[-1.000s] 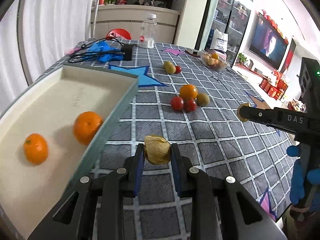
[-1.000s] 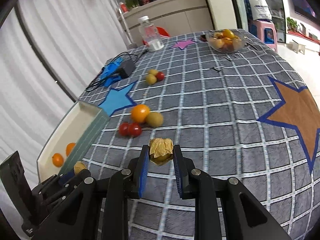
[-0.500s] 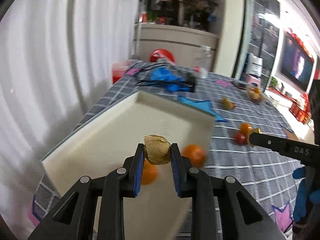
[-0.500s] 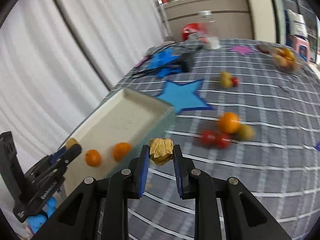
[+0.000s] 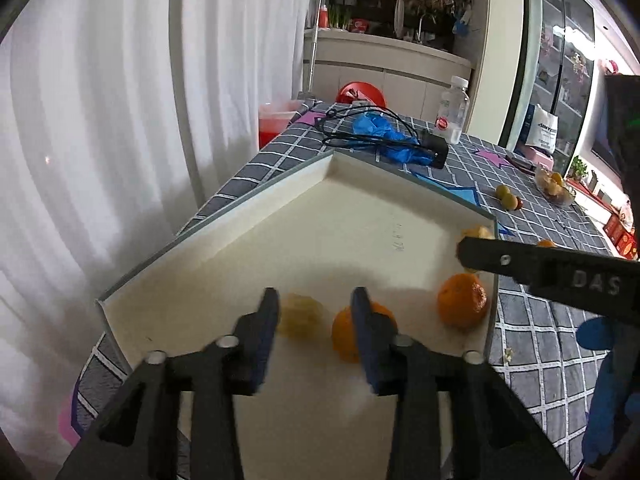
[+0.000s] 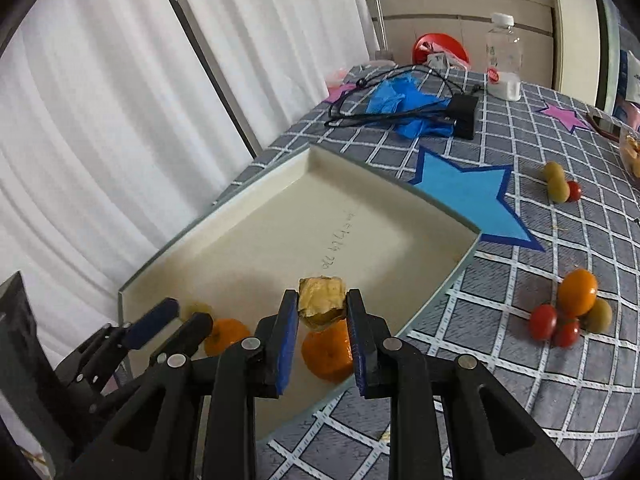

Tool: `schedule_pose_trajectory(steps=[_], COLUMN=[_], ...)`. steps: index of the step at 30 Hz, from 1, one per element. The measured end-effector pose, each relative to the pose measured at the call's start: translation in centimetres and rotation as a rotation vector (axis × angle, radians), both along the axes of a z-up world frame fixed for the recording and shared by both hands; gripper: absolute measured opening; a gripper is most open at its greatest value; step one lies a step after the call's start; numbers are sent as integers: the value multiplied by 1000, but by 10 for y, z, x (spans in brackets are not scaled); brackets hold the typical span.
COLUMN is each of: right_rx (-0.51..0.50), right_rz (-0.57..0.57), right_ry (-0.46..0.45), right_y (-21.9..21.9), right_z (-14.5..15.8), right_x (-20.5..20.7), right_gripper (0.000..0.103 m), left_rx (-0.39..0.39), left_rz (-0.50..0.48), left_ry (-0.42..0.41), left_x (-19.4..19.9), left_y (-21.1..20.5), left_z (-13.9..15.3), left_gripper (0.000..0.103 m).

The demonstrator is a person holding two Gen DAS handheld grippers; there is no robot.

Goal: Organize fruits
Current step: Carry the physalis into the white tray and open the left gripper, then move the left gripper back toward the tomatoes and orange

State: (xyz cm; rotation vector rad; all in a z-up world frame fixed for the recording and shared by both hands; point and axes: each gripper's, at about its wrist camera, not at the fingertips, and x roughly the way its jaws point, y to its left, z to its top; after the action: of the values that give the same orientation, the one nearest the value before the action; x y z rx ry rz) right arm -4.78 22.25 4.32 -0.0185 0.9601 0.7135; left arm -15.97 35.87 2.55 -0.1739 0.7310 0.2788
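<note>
Fruits, left wrist view: husk berry (image 5: 301, 316) blurred at lower centre, between the tips of the left gripper (image 5: 314, 320), free of the pads and on or just above the tray (image 5: 224, 240) floor. Half a second ago it was clamped there; the jaws have just been opening, now apart, nothing held. One orange (image 5: 348, 336) sits behind the right finger, a second orange (image 5: 462, 306) at the tray's right wall. Right gripper's finger crosses the right edge of frame, a yellow scrap showing past its tip.

Right wrist view: right gripper (image 6: 322, 312) at lower centre, over the tray's near corner, a second berry (image 6: 322, 302) between its pads. Jaws have just been opening slightly; berry looks gripped yet. Left gripper's blue tips at lower left, spread. Loose fruit cluster (image 6: 572, 312) on the cloth (image 6: 520, 400), right side; a smaller group at upper right.

Reading: one berry delivered, the other probably about to drop; the table fruit remains to collect.
</note>
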Motion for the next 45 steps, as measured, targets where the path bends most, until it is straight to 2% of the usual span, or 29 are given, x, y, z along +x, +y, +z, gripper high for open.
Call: schedule_pose_trajectory(steps=[1,2,3,4,6,9,14,19,22,23,24,28,31,34,38,45], right_rx=[1,5,15,23,21,37,12,-82,-143,-150,-155,-145,-128,-176,-293,-281], right_rz=[-1,-5,-13,-21,-58,-116,-284,-489,-618,-647,-668,-727,-706,-693,-668,-658], right_ry=[8,9,-1,-15,-51,-34,34,53,40,38,35,22,-37,-43,-42,-47], right_y=[0,-2,-6,-10,-25,-54,-123,-204,-250,-261,-270,-298,-299,-289,-276,-279], right_z=[-1,-1,1,4,12,16,1,-19,-29,-31,-32,-39,-41,-41,-46,-47], right_x=[1,2,1,0,-2,-1,-1,-9,-16,-18,-20,-22,-26,-24,-21,-22], right_gripper=[39,69,93,97,97,97,97,97,97,97,103,103,103,103,103,103], left_rx=[4,8,11,18,26,38,67,66,98,100,96,110,18,23,33,31], left_rz=[3,3,1,-1,-7,-41,-198,-420,-469,-470,-470,-399,-370,-341,-338,-338], left_ry=[-3,-9,-12,-16,-24,-56,-86,-5,39,55,69,132,167,164,156,154], left_x=[-1,-3,-3,-4,-6,-9,-10,2,10,15,17,43,52,50,46,45], left_y=[0,-1,-2,-4,-8,-22,-79,-155,-186,-191,-194,-190,-176,-173,-174,-173], left_z=[0,1,1,3,6,16,26,10,-5,-9,-12,-25,-31,-32,-33,-33], left_gripper=[60,66,70,72,78,80,83,83,83,83,83,83,83,84,84,84])
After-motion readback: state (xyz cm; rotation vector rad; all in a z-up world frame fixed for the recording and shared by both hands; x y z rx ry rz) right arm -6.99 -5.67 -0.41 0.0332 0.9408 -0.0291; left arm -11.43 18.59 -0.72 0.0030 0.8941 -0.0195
